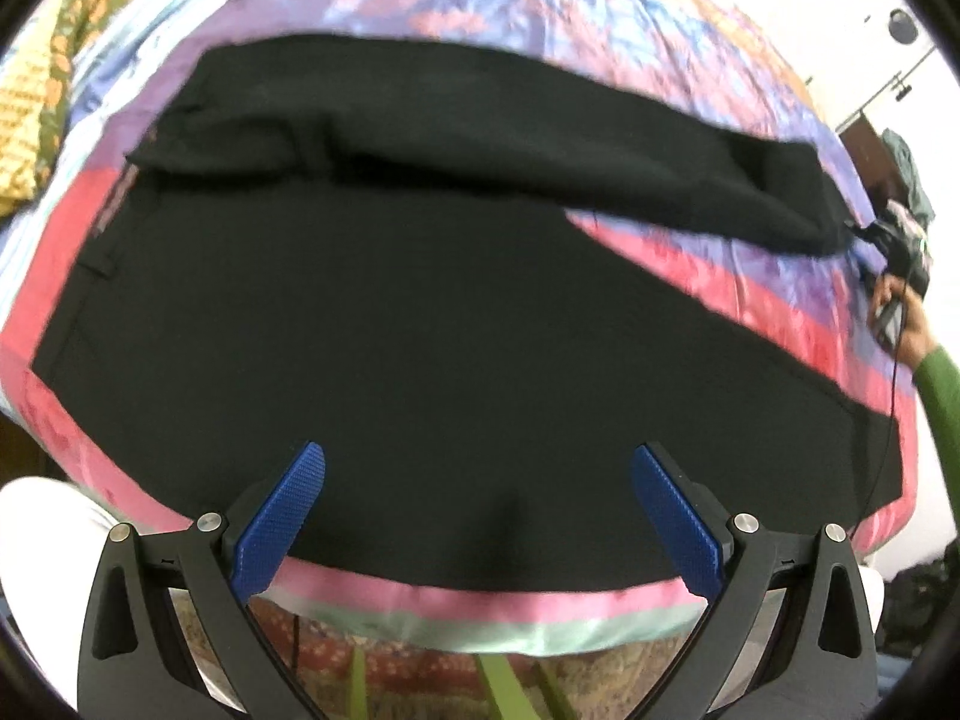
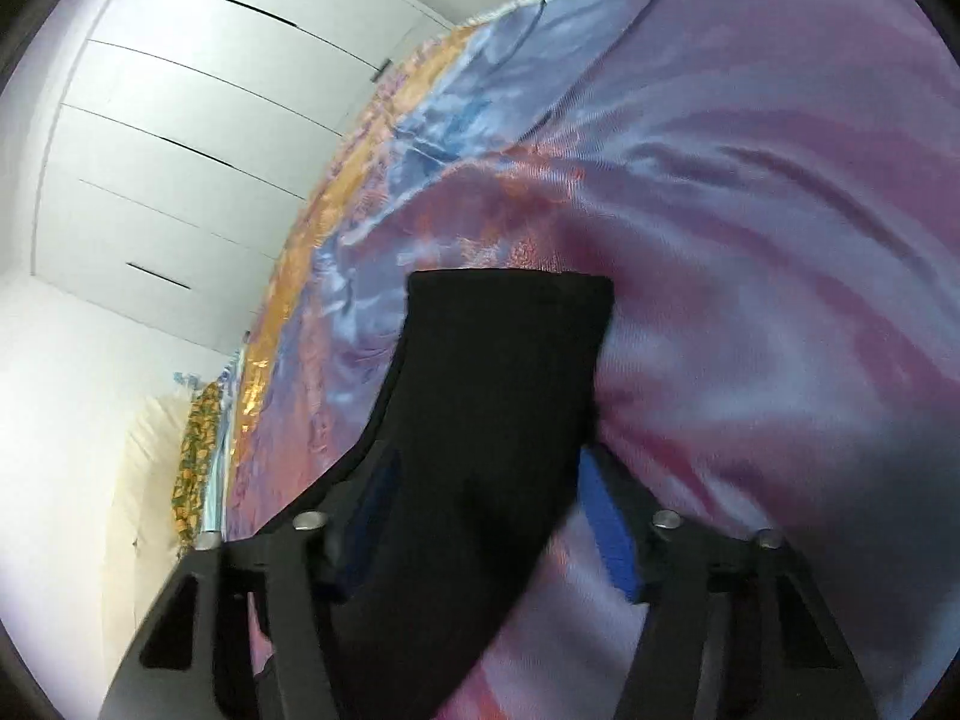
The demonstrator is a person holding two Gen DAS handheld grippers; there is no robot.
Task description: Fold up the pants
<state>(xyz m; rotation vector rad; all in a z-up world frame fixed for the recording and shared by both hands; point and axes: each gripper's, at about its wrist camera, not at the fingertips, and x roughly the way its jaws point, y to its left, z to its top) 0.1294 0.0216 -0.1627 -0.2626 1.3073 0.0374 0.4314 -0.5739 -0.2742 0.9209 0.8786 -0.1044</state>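
Black fabric across most of the left wrist view: pants (image 1: 420, 312) spread on a bed, over a satin bedspread (image 1: 774, 300) banded in pink, lilac and blue. Waist end toward picture left; near edge just short of the pink border at the bed's front.

Left tool (image 1: 478, 451): pointing steeply down at the pants, close to their near edge. Blue pads (image 1: 282, 516) wide apart, nothing between them, no contact with the cloth discernible. Assessed as open and empty.

Upper leg (image 1: 600, 174): folded across the far side of the garment, tapering toward picture right. Meets the right tool at the bed's right edge. Lower leg flat on the bedspread, well apart from the upper one at that end, a pink and lilac wedge of bedspread showing between.

Right hand (image 1: 900, 324): wrapped round the tool's grip, green sleeve (image 1: 942, 402) rising from the lower right, forearm angled up toward the bed.

Right tool (image 2: 489, 480), own view: tilted moderately downward, rolled so that bed and white wardrobe doors (image 2: 180, 150) appear slanted. Black leg running up between both fingers, filling the gap, hem (image 2: 510, 288) projecting beyond the tips. One blue pad (image 2: 606, 528) visible hard against the cloth; opposite pad mostly hidden behind it. Frame blurred. Assessed as clamped on the pants leg.
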